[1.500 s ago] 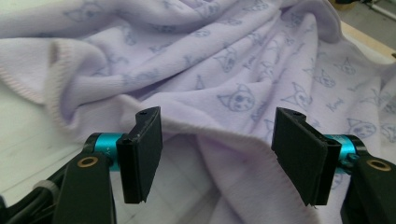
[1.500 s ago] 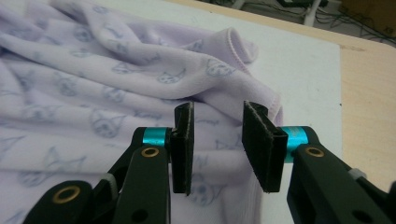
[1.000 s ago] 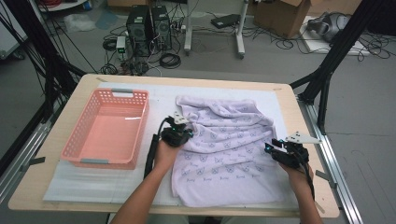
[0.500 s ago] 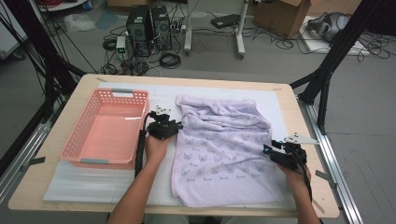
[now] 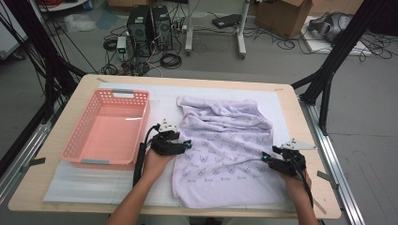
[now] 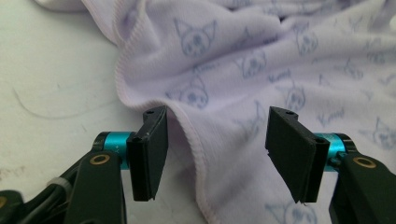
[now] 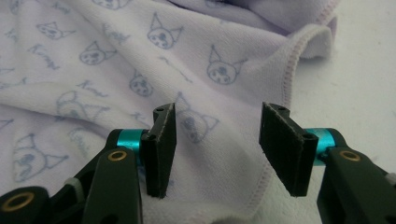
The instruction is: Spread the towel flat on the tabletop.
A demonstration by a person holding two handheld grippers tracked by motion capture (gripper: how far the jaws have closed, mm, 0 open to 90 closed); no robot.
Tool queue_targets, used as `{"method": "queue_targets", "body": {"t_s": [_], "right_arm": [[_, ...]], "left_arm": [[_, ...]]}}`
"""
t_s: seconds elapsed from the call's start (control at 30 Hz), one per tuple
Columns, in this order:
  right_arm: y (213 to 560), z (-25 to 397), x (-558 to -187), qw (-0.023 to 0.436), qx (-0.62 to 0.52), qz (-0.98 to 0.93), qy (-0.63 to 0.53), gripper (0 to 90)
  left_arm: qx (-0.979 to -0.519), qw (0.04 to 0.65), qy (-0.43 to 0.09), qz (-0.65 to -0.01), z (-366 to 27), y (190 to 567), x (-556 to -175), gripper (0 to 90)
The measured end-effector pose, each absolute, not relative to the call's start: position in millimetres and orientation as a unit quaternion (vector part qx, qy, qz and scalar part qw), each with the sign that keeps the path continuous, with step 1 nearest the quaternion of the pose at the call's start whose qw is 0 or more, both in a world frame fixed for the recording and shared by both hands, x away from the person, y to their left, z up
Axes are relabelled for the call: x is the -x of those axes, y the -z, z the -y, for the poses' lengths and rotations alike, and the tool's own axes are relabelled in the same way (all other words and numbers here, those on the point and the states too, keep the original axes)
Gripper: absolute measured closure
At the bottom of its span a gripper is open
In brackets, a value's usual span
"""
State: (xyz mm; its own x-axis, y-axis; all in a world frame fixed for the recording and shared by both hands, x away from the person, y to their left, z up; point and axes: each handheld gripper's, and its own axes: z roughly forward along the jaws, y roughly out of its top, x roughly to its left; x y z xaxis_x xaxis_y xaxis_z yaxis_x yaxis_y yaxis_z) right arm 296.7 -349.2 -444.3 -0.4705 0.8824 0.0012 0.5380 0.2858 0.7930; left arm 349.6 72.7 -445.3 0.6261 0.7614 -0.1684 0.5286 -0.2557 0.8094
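A lilac towel [image 5: 225, 140] printed with small cat faces lies spread and rumpled on the white mat. My left gripper [image 5: 186, 144] sits at the towel's left edge, jaws open. In the left gripper view the towel's hemmed edge [image 6: 196, 140] runs between the open left gripper [image 6: 217, 154], with nothing pinched. My right gripper [image 5: 266, 157] rests near the towel's right side, pointing inward. In the right gripper view the towel [image 7: 116, 46] lies under the open right gripper [image 7: 217, 149], its stitched hem [image 7: 285, 84] beside the right jaw.
A pink slotted basket [image 5: 75, 140] stands to the left of the towel, close to my left hand. The white mat [image 5: 94, 183] covers most of the wooden table [image 5: 49, 154]. Black frame posts flank the table, and cables and computer cases sit on the floor beyond.
The towel has been drawn out flatter. My left gripper left the cloth's middle, went to its left edge, then slid nearer along it. The right gripper barely moved.
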Motion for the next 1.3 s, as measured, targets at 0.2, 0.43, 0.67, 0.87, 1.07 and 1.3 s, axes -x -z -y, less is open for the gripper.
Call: {"method": "queue_targets", "body": {"t_s": [0.2, 0.43, 0.67, 0.87, 1.07, 1.3], "right_arm": [[442, 351, -296, 0.230, -0.467, -0.763, -0.384, 47.1], [447, 347, -303, 0.233, -0.457, -0.782, -0.355, 47.6], [449, 345, -307, 0.220, -0.456, -0.786, -0.356, 55.2], [450, 345, -306, 0.216, -0.459, -0.783, -0.361, 57.9], [449, 345, -308, 0.213, -0.456, -0.786, -0.359, 70.2], [450, 339, -330, 0.224, -0.441, -0.789, -0.364, 86.9]], "left_arm": [[-0.803, 0.415, -0.147, -0.402, -66, 450, -348, 38.2], [-0.807, 0.407, -0.163, -0.396, -59, 450, -345, 52.3], [-0.806, 0.419, -0.147, -0.392, -59, 450, -346, 83.7], [-0.788, 0.433, -0.118, -0.421, -65, 451, -350, 84.3], [-0.767, 0.451, -0.113, -0.443, -73, 451, -355, 84.2], [-0.752, 0.456, -0.119, -0.461, -77, 448, -372, 84.3]]}}
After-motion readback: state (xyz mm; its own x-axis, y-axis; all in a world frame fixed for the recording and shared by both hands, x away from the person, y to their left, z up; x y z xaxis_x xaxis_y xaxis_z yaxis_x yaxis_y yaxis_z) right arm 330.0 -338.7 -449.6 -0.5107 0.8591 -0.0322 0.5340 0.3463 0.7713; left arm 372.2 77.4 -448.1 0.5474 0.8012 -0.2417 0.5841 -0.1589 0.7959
